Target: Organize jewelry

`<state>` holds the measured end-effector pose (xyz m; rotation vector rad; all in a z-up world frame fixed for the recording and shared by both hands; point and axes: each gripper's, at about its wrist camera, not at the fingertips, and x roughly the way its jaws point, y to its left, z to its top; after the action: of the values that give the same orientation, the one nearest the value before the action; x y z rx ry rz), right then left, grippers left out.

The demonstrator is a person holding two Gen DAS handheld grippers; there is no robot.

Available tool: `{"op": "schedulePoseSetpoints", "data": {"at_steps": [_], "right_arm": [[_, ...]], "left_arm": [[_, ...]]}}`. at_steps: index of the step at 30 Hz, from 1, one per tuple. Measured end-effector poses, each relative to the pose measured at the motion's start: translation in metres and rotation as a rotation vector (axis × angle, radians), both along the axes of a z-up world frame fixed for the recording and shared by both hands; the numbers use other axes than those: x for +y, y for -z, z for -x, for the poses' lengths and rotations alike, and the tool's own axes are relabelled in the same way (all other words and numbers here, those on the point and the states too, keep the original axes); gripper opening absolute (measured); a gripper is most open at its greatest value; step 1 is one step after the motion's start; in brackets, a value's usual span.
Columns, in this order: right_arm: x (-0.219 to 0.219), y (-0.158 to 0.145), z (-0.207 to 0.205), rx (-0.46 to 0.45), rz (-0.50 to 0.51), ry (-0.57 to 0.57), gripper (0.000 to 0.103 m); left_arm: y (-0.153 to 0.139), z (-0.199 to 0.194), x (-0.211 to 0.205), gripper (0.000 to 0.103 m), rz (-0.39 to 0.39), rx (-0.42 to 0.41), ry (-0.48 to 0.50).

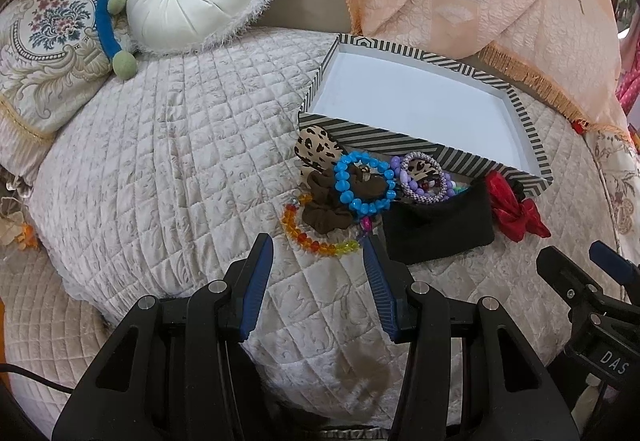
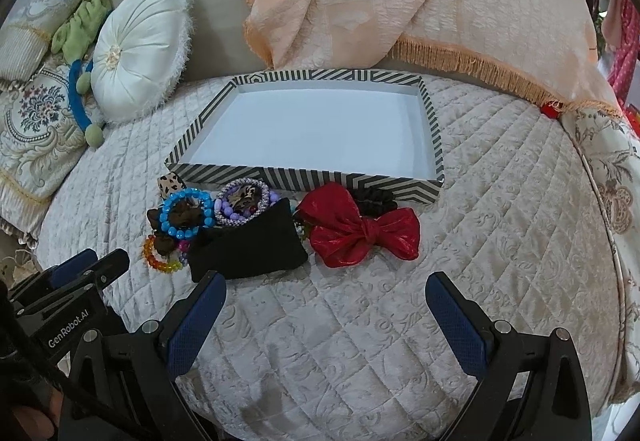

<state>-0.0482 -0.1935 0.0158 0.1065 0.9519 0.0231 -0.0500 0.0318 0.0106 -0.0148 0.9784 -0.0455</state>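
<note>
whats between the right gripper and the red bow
Only bare quilted bedspread, as the right wrist view shows: the open right gripper hovers just short of the red bow.

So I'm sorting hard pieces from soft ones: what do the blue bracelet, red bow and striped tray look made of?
Blue bracelet: glossy beads, probably plastic or acrylic, with bright glints on each. Red bow: soft fabric with a satin or metallic sheen, creased and knotted. Striped tray: likely matte printed cardboard, with thin straight walls and a plain white inside.
</note>
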Motion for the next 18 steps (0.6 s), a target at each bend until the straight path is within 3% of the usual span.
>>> {"op": "schedulePoseSetpoints", "data": {"at_steps": [18], "right_arm": [[-0.0009,-0.0022,0.0002,0.003,-0.005,-0.001,0.099]], "left_arm": [[0.0007,0.0025,-0.0026,0.047,-0.005,0.012,0.001]]}}
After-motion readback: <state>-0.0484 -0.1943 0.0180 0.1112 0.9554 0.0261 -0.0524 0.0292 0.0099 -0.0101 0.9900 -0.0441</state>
